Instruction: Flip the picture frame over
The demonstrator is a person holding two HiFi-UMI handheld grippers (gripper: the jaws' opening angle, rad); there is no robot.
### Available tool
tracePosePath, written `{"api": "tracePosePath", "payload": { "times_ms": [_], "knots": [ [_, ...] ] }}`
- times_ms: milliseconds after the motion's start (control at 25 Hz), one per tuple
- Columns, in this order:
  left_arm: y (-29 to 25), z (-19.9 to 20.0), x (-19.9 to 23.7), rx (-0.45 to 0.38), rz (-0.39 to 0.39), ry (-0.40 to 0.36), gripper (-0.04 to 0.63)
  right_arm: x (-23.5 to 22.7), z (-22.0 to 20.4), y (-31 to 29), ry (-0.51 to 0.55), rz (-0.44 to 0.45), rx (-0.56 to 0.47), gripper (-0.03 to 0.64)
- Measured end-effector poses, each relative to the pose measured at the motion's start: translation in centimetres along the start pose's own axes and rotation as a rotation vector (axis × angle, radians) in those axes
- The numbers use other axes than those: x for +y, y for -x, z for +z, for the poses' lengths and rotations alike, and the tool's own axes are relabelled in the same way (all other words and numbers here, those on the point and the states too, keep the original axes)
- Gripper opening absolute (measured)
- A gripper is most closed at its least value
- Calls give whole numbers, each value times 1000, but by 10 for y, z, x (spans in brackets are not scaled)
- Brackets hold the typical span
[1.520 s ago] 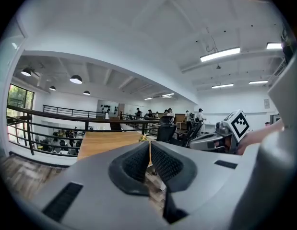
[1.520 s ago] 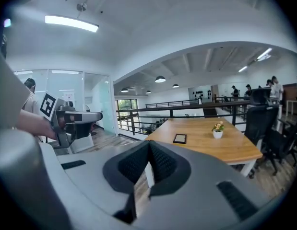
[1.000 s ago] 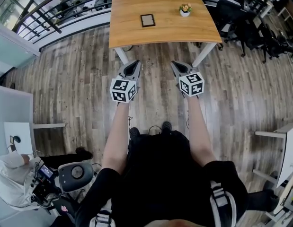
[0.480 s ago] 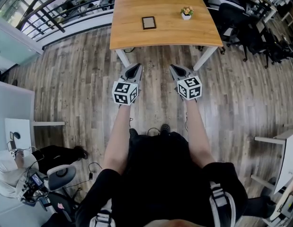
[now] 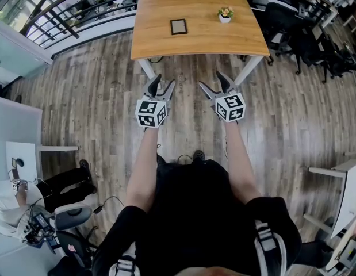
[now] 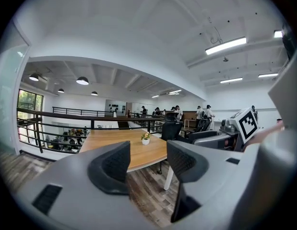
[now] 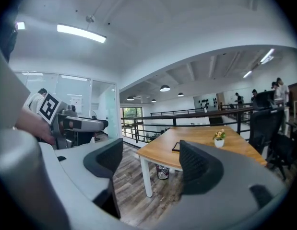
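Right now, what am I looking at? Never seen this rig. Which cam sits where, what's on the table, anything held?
There is no robot. A person holds the left hand-held gripper and the right hand-held gripper; the marker cubes are part of them. The head view looks steeply down from the person's head. Each gripper view looks along that tool's own jaws. On the table ahead lie a small dark picture frame and a potted flower. Both sets of jaws have just been opening. They stand apart with nothing between them, short of the table.
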State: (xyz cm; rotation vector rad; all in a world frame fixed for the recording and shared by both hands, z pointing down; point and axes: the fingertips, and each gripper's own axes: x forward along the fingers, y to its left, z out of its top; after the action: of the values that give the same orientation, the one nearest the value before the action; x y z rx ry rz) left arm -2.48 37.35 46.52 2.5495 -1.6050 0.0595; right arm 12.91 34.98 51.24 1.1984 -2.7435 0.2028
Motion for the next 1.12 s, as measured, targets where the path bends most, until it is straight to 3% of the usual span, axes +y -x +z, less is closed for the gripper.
{"api": "tracePosePath", "payload": {
  "times_ms": [240,760,1120],
  "knots": [
    [0,2,-6,-8,21,-6,290,-10,5,6,31,-26,-20,457],
    [-2,-6,-20,4,47,-3,293,-28,-2,13,24,-14,-5,459],
    [-5,-4,-5,5,66,10,293,-33,-3,0,10,-18,5,442]
  ]
}}
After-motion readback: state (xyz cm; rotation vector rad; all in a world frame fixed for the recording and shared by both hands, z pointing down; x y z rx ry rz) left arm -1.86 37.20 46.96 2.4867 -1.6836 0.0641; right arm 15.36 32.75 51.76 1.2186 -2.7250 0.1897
